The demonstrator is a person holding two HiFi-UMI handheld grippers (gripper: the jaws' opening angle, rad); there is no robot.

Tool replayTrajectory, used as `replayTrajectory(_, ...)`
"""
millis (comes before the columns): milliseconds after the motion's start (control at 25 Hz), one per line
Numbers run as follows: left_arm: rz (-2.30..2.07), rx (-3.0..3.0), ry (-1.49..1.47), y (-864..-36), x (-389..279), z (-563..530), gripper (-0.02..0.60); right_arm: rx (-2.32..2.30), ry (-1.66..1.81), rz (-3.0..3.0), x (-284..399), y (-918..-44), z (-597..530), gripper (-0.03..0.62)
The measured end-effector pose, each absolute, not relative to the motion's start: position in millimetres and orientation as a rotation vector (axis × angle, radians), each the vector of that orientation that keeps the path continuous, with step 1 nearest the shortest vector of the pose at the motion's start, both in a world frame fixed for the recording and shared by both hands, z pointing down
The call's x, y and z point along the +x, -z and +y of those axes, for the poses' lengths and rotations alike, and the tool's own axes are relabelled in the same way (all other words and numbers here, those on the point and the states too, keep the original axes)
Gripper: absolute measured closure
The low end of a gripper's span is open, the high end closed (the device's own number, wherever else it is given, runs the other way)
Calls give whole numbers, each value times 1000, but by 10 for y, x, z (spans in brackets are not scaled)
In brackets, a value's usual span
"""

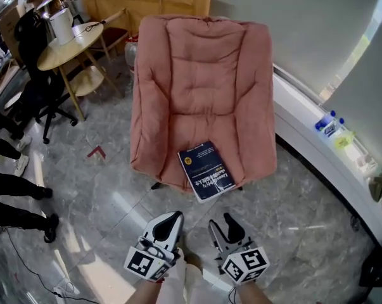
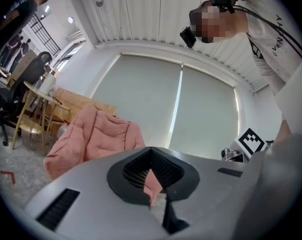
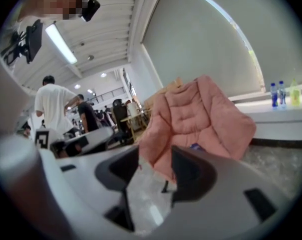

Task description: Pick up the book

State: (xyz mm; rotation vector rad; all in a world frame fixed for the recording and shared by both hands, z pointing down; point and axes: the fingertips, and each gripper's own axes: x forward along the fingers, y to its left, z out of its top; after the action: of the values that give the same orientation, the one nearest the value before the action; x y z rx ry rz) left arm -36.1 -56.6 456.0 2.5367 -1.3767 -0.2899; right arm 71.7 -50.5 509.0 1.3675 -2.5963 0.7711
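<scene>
Book (image 1: 206, 170) untouched; right gripper (image 1: 221, 225) half open, empty.

You have two grippers, left gripper (image 1: 173, 218) and right gripper (image 1: 221, 223), one book (image 1: 206, 170) ahead of your fingers, one pink chair (image 1: 200, 75), two blue-capped bottles (image 1: 325, 125)

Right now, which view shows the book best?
The head view: the book lies whole, cover up, at the front edge of the chair. The right gripper view shows only a blue corner of it; the left gripper view shows none.
</scene>
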Motion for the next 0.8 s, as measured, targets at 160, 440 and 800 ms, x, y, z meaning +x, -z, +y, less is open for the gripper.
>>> replayTrajectory(160,-1356,2520,275,-4917,-365,-593,572,1386,-784,-2567,611,-5443,-556,404)
replayTrajectory(440,-1266,2548,241,-5516,-201,-697,572,1453,-969,-2499,701,-6099,-748,388)
replayTrajectory(800,-1267,2563,235,-6107,-219,-975,572,1533,-1224,-2389,826,-6930,-937,368)
